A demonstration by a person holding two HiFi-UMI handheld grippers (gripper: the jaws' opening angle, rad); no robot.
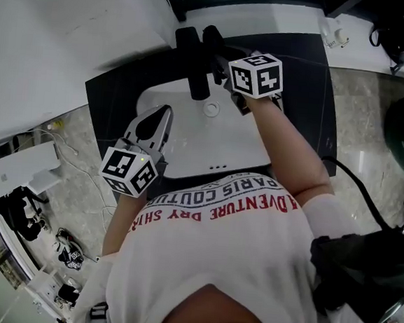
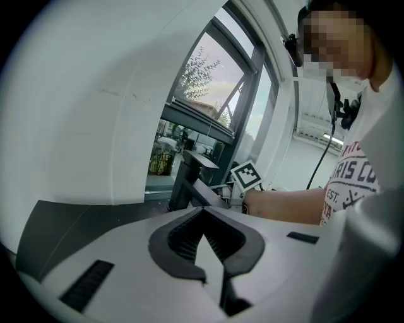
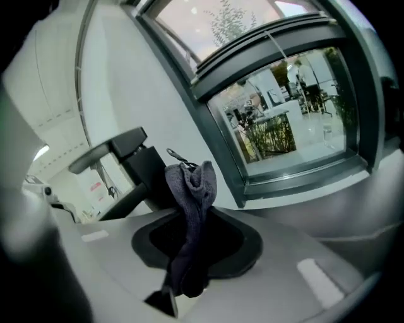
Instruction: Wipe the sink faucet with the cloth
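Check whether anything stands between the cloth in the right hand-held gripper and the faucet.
Nothing visible does. The right hand-held gripper is shut on the grey cloth, and the black faucet rises right behind it, with no other object between them.

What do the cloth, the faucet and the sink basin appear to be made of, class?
Cloth: soft grey textile, limp folds, fuzzy surface.
Faucet: probably metal, matte black coating, sharp square edges.
Sink basin: likely ceramic, smooth white surface.

Cloth [image 3: 193,189]: dark grey, bunched into a rope, pinched upright in the right gripper's [image 3: 189,216] closed jaws. Faucet [image 1: 197,64]: matte black, angular, just behind the cloth. Can't tell whether they touch.
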